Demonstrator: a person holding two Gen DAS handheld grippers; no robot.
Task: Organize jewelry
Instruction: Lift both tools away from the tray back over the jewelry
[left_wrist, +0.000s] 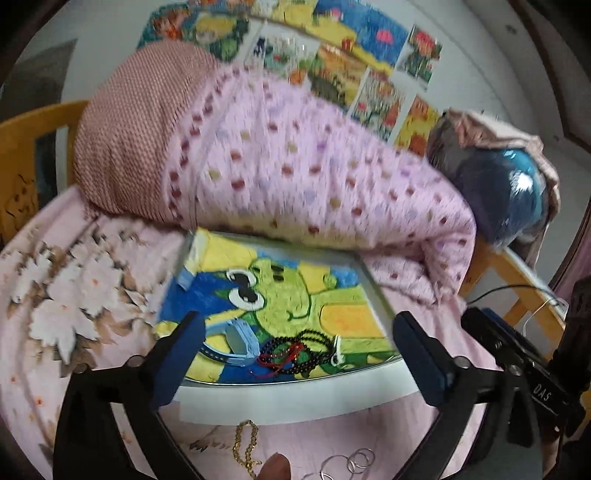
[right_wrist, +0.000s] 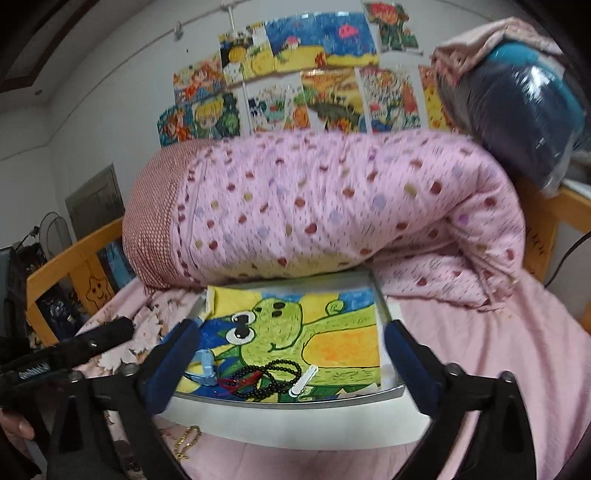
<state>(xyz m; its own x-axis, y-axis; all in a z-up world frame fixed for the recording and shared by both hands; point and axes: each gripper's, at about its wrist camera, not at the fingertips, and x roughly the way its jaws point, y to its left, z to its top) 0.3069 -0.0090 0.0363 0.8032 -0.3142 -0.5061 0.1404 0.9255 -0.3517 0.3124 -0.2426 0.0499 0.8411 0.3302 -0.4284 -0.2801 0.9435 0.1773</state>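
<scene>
The gold link chain (left_wrist: 245, 441) lies lengthwise on the pink floral bedsheet (left_wrist: 55, 295), just below the white-rimmed tray (left_wrist: 295, 400), beneath the spread, empty left gripper (left_wrist: 295, 354), nearer than the spread right gripper (right_wrist: 291, 362).

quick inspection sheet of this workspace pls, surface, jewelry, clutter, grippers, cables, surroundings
surface: pink floral bedsheet; white tray with frog drawing.
job's things: black bead string, red cord and blue bracelet in tray; gold chain and silver rings on sheet before it.
clutter: white clip in tray.
grippers: left gripper and right gripper, jaws open, empty.
cables: black cable at bed rail.
surroundings: rolled pink quilt, wall drawings.
</scene>
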